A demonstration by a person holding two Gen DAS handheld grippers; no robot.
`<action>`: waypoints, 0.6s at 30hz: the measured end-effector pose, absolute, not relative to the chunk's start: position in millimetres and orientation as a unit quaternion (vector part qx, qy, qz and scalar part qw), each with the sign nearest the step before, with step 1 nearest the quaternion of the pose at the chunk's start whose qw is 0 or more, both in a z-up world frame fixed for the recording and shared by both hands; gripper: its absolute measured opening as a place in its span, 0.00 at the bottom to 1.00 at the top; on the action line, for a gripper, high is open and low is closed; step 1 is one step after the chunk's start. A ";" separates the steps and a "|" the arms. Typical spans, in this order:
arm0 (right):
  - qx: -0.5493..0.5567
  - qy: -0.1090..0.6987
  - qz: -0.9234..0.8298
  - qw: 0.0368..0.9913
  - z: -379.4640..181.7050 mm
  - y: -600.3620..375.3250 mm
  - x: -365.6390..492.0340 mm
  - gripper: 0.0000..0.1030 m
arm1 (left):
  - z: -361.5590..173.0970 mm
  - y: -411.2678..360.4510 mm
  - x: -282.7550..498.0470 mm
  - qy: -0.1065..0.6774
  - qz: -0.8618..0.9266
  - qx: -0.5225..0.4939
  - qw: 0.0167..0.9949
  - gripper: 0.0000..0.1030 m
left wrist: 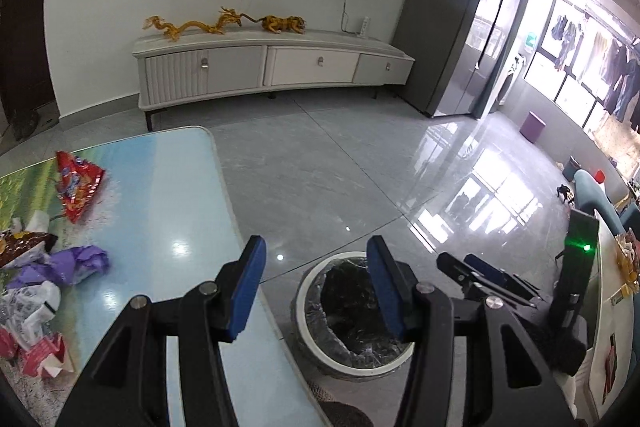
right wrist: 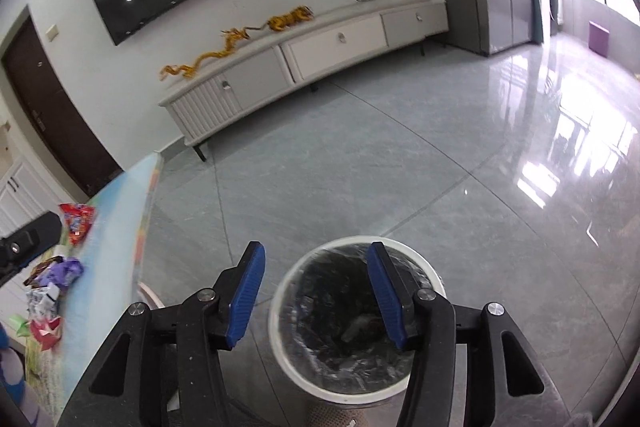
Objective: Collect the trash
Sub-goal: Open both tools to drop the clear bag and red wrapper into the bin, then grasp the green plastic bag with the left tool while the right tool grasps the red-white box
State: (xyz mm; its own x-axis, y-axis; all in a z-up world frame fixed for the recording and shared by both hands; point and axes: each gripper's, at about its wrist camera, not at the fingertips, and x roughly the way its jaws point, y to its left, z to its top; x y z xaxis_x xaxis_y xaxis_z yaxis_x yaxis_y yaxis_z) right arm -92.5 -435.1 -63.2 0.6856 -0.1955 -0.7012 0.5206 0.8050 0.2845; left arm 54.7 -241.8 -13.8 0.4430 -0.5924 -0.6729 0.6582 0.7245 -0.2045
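Both tools hang over the round white wastebin lined with a dark plastic bag (right wrist: 352, 323), which stands on the grey tiled floor (left wrist: 340, 171) just off the long edge of the glossy, landscape-printed tabletop (left wrist: 176, 187). The left tool (left wrist: 316, 287) is spread wide and carries nothing; the right tool (right wrist: 316, 291) is likewise released and empty, its blue pads straddling the bin's mouth. A pale scrap appears to lie at the bottom of the liner, too dim to identify.

The trash waits on the tabletop, well apart from the bin: a red foil snack wrapper (left wrist: 78, 187) nearer the far edge, a crumpled purple plastic wrapper (left wrist: 76, 265) beside a brown foil packet (left wrist: 24, 247), and a clear printed bag (left wrist: 32, 303) with red-and-white paper scraps (left wrist: 44, 353) toward the near edge.

The likely trouble lies in the pile itself. The pieces touch and overlap, so a pinch on one could drag its neighbours toward the tabletop's edge and spill them onto the floor. Thin foil lying flat on a slick surface may also slide from under the pads. Light wrappers released too high could drift past the rim.
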 end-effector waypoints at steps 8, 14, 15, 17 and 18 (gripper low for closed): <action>0.198 0.311 -0.164 0.915 -10.4 -371.7 -82.3 0.60 | 0.7 -136.0 59.3 0.358 -0.323 0.014 0.876 0.49; 0.169 0.315 -0.113 0.927 8.1 -318.9 -63.2 0.66 | 0.8 -44.5 62.3 0.347 -0.281 -0.020 0.894 0.51; 0.163 0.319 -0.099 0.928 9.2 -308.1 -58.2 0.69 | 0.1 -25.8 62.6 0.344 -0.267 -0.026 0.900 0.53; 0.154 0.324 -0.076 0.930 8.8 -290.4 -50.6 0.73 | -3.2 1.5 62.7 0.342 -0.248 -0.035 0.906 0.55; 0.148 0.327 -0.060 0.931 8.0 -279.4 -45.5 0.75 | -5.5 16.8 63.0 0.341 -0.235 -0.039 0.909 0.56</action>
State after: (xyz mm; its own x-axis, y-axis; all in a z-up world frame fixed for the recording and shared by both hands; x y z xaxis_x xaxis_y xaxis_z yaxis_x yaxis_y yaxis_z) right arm -45.5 -279.4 8.0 0.7783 -0.0155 -0.6277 0.2091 0.9490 0.2360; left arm 63.0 16.8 -5.5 0.6572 -0.4544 -0.6013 0.4020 0.8862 -0.2304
